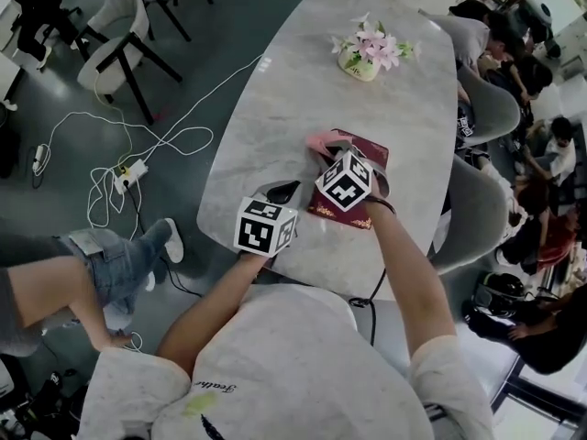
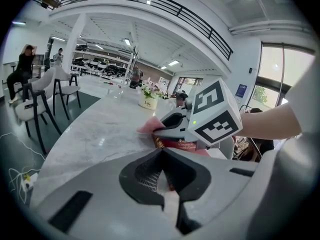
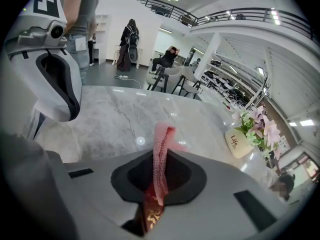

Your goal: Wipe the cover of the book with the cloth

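A dark red book (image 1: 371,148) with gold print lies on the marble table (image 1: 275,99), near its front edge. My right gripper (image 1: 332,147) is over the book's far left part, shut on a pink cloth (image 1: 320,141). In the right gripper view the cloth (image 3: 162,144) stands pinched between the jaws of the right gripper (image 3: 161,156), with the book (image 3: 150,214) just beneath. My left gripper (image 1: 282,191) rests by the book's near left edge. The left gripper (image 2: 162,156) has its jaws together with nothing seen held; ahead lie the book (image 2: 177,144) and the cloth (image 2: 147,126).
A small cream pot of pink flowers (image 1: 362,60) stands farther back on the table. Grey chairs (image 1: 481,214) with seated people line the right side. On the left are more chairs (image 1: 124,35), white cables and a power strip (image 1: 131,172) on the floor, and a person's leg (image 1: 101,259).
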The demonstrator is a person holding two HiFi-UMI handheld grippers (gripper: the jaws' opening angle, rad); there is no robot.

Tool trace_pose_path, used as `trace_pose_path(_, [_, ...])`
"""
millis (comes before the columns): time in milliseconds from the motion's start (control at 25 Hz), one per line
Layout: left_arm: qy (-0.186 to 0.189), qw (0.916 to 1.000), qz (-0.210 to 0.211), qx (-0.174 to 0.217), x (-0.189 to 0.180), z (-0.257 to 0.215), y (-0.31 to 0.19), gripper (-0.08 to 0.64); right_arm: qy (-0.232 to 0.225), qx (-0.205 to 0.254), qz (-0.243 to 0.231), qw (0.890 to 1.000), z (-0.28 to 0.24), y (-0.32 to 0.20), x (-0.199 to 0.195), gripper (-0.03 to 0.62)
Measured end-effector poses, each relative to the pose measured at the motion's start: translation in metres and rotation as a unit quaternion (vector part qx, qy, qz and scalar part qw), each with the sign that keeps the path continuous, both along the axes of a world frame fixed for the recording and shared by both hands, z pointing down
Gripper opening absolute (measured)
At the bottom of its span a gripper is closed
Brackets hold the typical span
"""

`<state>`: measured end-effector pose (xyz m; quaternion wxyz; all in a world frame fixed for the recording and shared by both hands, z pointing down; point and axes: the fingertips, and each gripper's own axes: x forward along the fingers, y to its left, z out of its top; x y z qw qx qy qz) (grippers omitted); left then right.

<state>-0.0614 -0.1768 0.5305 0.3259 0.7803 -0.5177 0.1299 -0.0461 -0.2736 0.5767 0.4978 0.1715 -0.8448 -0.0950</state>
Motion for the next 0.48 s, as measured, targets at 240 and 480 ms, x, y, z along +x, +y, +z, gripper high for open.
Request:
trace_pose_path(240, [0.0, 1.0, 0.008, 0.003, 0.002, -0.002, 0.003, 0.008, 0.001, -0.004, 0.002, 1.0, 0.001, 0.009, 0.0, 0.02])
trace_pose_path(480, [-0.001, 0.9999, 0.011, 0.004, 0.001, -0.002, 0.006, 0.008, -0.002, -0.005, 0.007, 1.0, 0.002, 0.016, 0.001, 0.02])
